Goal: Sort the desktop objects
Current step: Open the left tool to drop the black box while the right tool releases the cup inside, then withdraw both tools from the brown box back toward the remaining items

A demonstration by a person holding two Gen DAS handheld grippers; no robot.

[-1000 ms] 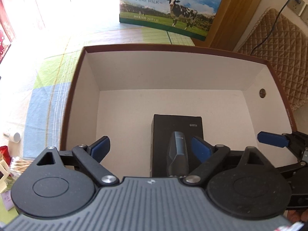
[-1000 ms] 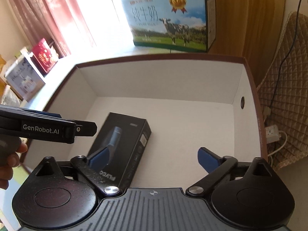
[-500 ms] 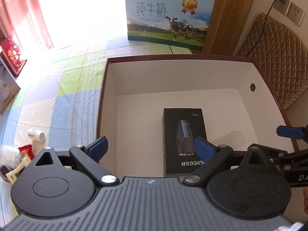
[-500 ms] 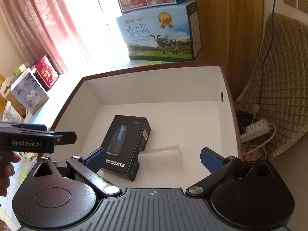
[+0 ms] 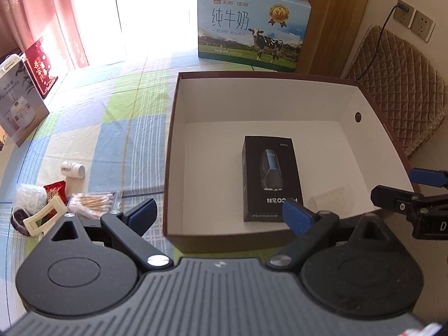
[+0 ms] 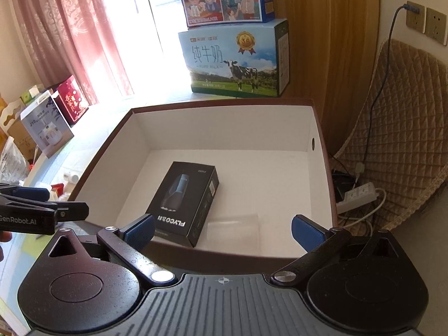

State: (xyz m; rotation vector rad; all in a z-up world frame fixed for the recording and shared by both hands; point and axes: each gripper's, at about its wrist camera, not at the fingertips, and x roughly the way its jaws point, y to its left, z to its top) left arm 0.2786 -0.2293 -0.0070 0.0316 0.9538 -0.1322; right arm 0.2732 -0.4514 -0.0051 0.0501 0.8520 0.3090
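Observation:
A brown box with a white inside stands on the checked tablecloth. In it lie a black shaver box and a clear plastic cup on its side. My left gripper is open and empty, above the box's near wall. My right gripper is open and empty, above the box's near wall further right. Left of the box lie cotton swabs, a small white bottle, a red packet, a white ball and a cream clip.
Milk cartons stand behind the box. Gift boxes line the left side by the curtain. A quilted chair and a power strip are at the right.
Both grippers have pulled back and up out of the box, both open and empty. The clear cup now shows lying beside the shaver box. The loose items left of the box came into view.

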